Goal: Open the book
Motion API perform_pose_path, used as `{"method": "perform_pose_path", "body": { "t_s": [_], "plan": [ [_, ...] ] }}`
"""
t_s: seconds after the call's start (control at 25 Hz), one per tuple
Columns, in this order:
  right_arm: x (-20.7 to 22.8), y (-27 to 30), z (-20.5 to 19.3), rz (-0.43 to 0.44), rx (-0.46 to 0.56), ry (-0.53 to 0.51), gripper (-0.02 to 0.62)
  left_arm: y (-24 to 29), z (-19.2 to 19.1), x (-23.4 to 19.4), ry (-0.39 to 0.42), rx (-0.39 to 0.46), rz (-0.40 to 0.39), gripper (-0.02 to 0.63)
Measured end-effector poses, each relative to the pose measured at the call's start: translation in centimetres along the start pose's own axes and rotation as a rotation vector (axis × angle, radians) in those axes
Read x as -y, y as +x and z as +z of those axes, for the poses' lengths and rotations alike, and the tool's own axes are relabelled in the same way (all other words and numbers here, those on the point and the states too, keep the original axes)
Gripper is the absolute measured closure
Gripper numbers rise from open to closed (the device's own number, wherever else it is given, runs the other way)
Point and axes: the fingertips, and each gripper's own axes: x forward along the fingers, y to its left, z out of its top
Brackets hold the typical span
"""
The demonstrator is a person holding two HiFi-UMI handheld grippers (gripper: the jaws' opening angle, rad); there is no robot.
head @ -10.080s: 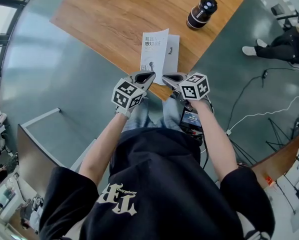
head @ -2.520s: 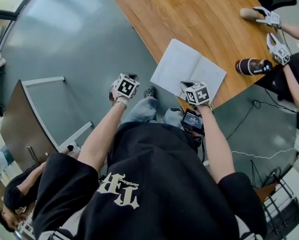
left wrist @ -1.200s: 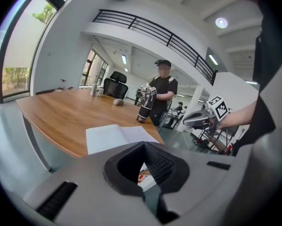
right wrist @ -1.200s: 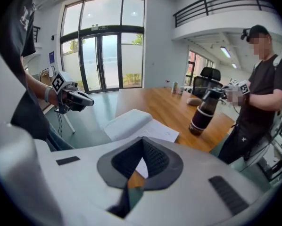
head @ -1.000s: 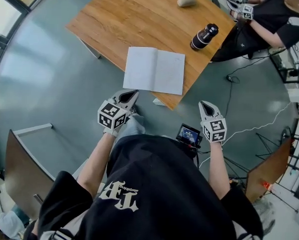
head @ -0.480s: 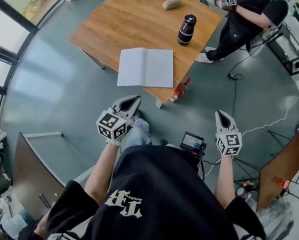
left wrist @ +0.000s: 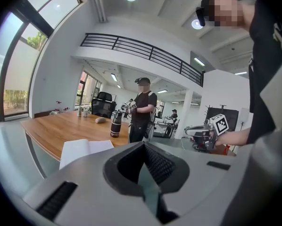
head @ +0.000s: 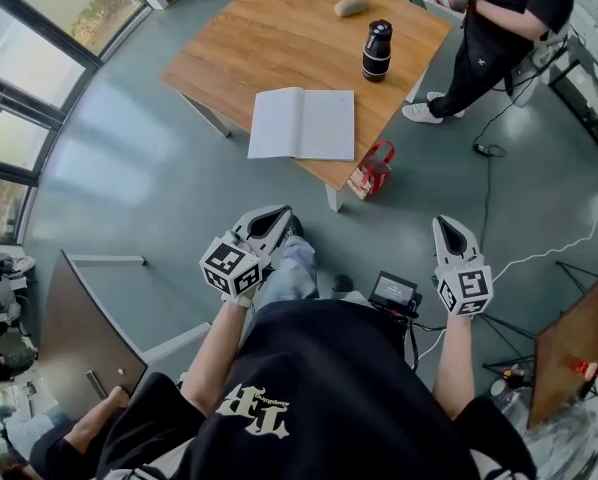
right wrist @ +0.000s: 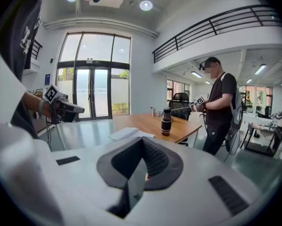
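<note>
The book (head: 301, 124) lies open and flat on the wooden table (head: 279, 38), near its front edge, showing white pages. Both grippers are well back from the table, over the floor. My left gripper (head: 272, 220) is shut and empty, pointing toward the table. My right gripper (head: 446, 232) is also shut and empty, off to the right of the table. In the left gripper view the book (left wrist: 84, 149) shows far beyond the shut jaws (left wrist: 143, 147). The book (right wrist: 129, 133) shows in the right gripper view too, distant beyond the shut jaws (right wrist: 142, 150).
A dark bottle (head: 376, 50) stands on the table behind the book, with a small rounded object (head: 351, 6) farther back. A red bag (head: 371, 170) sits on the floor by the table corner. Another person (head: 489, 18) stands at the table's right. A brown panel (head: 74, 328) is at the left.
The closed book that both grippers held at the table edge now lies open. Both grippers have let go and drawn back from the table, the right one swinging out to the right.
</note>
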Motion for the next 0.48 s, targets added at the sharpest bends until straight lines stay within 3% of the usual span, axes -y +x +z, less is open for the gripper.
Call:
{"method": "perform_pose_path", "body": {
  "t_s": [0.48],
  "plan": [
    [-4.4, -2.6, -1.7, 0.077, -0.003, 0.010, 0.607, -4.5, -0.5, 4.2, -0.018, 0.039, 0.022, 0.600]
  ]
}}
